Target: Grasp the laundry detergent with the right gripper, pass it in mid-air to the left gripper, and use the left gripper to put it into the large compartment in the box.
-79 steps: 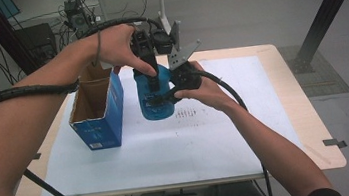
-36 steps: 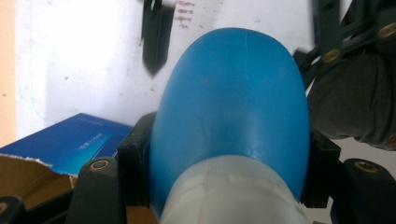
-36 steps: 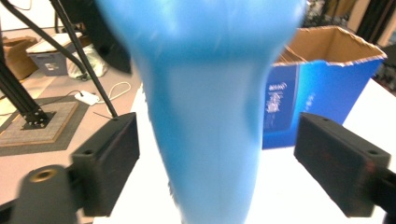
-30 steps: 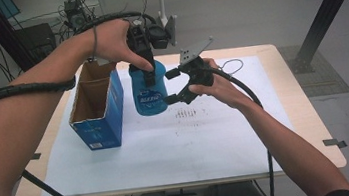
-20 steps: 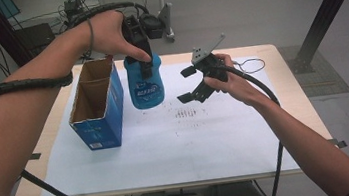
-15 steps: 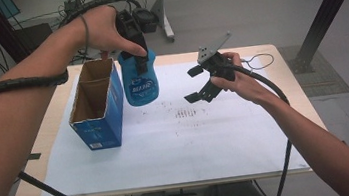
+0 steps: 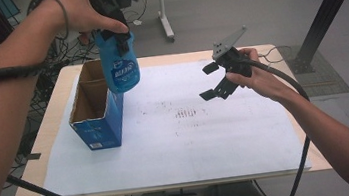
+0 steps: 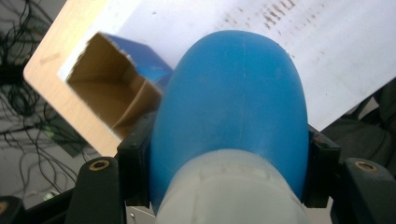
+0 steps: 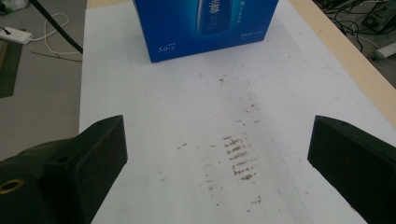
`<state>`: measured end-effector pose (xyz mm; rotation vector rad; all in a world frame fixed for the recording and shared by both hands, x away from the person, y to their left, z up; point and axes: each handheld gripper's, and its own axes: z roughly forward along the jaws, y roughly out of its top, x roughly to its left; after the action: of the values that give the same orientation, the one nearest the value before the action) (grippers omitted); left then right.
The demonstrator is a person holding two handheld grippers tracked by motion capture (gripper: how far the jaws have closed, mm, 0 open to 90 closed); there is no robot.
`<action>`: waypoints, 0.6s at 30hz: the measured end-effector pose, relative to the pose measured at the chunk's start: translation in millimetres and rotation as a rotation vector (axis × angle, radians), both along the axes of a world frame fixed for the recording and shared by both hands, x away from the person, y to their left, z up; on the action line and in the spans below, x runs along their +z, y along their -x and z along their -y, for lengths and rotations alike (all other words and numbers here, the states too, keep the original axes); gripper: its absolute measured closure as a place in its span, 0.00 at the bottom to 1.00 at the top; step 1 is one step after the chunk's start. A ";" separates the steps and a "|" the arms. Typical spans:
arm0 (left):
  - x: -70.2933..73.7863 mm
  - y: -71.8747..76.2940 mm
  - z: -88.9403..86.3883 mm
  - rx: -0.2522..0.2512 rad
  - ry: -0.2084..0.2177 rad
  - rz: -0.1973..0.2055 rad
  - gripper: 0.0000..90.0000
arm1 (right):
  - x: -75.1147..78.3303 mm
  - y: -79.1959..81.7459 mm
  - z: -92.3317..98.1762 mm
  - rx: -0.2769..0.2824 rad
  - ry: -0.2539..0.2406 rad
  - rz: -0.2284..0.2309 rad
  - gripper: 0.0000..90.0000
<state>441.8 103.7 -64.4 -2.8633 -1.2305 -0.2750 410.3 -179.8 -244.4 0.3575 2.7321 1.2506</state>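
Where the person's forearms enter at the near edge of the high view, a white sheet (image 7: pixel 177 138) covers most of the wooden table (image 7: pixel 54 123), and a patch of dark smudges (image 7: pixel 184 112) marks its middle. Over the right part of the sheet the right gripper (image 7: pixel 213 80) hangs in the air in the person's right hand (image 7: pixel 255 75), its jaws spread wide with nothing between them; in the right gripper view the two black jaws stand far apart above the smudged sheet. On the left part of the table stands a blue cardboard box (image 7: pixel 97 122), upright, its top flaps open; a cardboard divider splits the brown inside into compartments, and the parts of them that can be seen hold nothing. Above the far right corner of the box, clear of it, the left gripper (image 7: pixel 114 14) holds a blue bottle (image 7: pixel 119 64) by its upper part, jaws clamped on either side, the bottle hanging upright in the air. In the left gripper view the bottle's rounded blue body (image 8: pixel 233 107) sits between the jaws, with the open box (image 8: pixel 112 93) below and beyond it. Farther off lie grey floor and tangled cables (image 7: pixel 65 46).
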 end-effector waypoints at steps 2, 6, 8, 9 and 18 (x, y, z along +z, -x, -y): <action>5.6 -0.8 -6.4 0.042 0.009 -0.001 0.41 | 1.3 1.0 1.7 0.000 0.007 0.000 0.05; 17.0 -1.7 -18.5 0.129 0.021 0.011 0.41 | 5.1 2.4 5.2 0.000 0.018 0.007 0.06; 23.6 -2.6 -25.2 0.172 0.022 0.019 0.41 | 7.1 3.3 7.1 0.001 0.022 0.020 0.06; 26.6 -3.0 -28.3 0.192 0.023 0.019 0.41 | 8.2 3.4 8.4 -0.002 0.022 0.021 0.06; 48.6 -4.3 -54.0 0.375 0.043 0.078 0.41 | 13.8 3.5 13.4 -0.013 0.026 0.026 0.06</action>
<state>446.1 157.7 -15.8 -2.6010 -1.7693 -0.3541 406.8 -193.2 -230.6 0.3534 2.7170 1.2066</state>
